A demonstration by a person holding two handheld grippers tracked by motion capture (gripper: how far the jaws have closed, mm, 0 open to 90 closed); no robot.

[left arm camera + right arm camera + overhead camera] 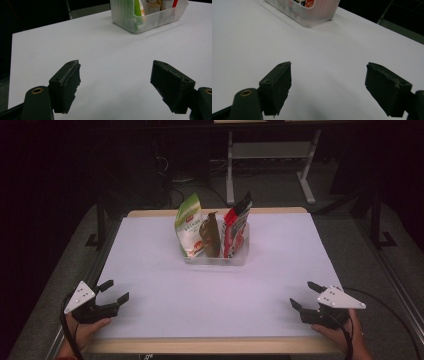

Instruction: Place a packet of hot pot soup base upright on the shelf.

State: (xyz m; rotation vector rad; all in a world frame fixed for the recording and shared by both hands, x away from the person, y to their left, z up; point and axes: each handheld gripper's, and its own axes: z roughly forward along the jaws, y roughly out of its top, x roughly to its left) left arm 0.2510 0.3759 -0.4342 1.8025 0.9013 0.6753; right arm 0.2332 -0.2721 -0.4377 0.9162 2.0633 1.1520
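A clear plastic bin (239, 258) stands at the far middle of the white table and holds three upright snack bags: a green and white one (188, 222), a brown one (210, 236) and a red one (235, 227). My left gripper (114, 291) rests open near the front left corner, jaws wide with nothing between them (115, 86). At the front right corner my right gripper (305, 295) is open too, and its jaws (328, 87) are empty. The bin (150, 21) lies far ahead of both, and its near corner (312, 15) shows in the right gripper view.
The white table top (215, 290) has a wooden edge along the front (210, 346). Dark floor, a desk frame (270, 165) and cables lie beyond the far edge. A hand (85, 332) holds each gripper at the bottom.
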